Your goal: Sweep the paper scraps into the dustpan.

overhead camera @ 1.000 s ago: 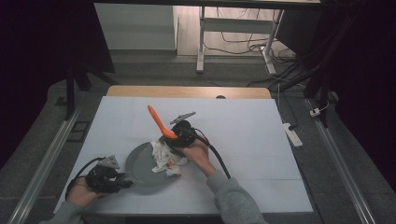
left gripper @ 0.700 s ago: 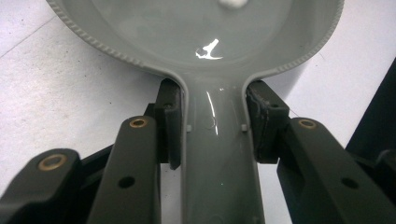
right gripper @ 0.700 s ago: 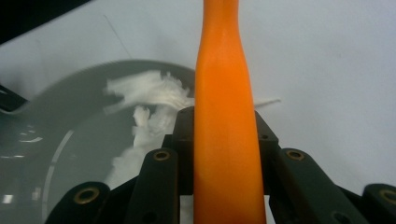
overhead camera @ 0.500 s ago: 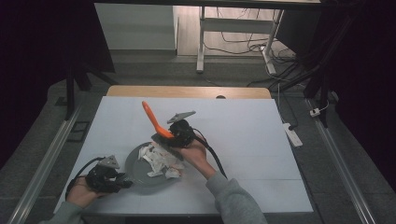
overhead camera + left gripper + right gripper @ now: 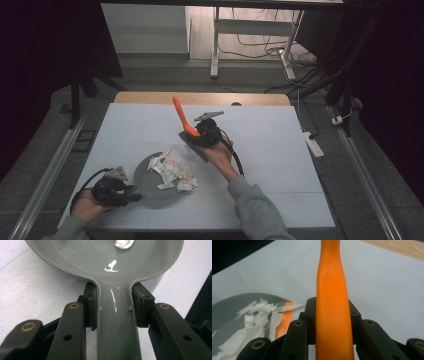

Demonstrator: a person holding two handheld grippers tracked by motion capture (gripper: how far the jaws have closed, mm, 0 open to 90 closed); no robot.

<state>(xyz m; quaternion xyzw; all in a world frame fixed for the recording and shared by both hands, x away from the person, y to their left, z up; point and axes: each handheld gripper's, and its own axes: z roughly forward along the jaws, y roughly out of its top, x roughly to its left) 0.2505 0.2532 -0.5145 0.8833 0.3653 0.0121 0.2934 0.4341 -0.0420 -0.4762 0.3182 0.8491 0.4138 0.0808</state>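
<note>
Paper scraps (image 5: 172, 172) on grey dustpan (image 5: 150, 187)

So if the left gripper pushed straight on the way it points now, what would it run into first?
The left gripper is already shut on the grey dustpan's handle. Straight ahead lies the pan's bowl, then, probably, the pile of torn paper scraps in it.
</note>
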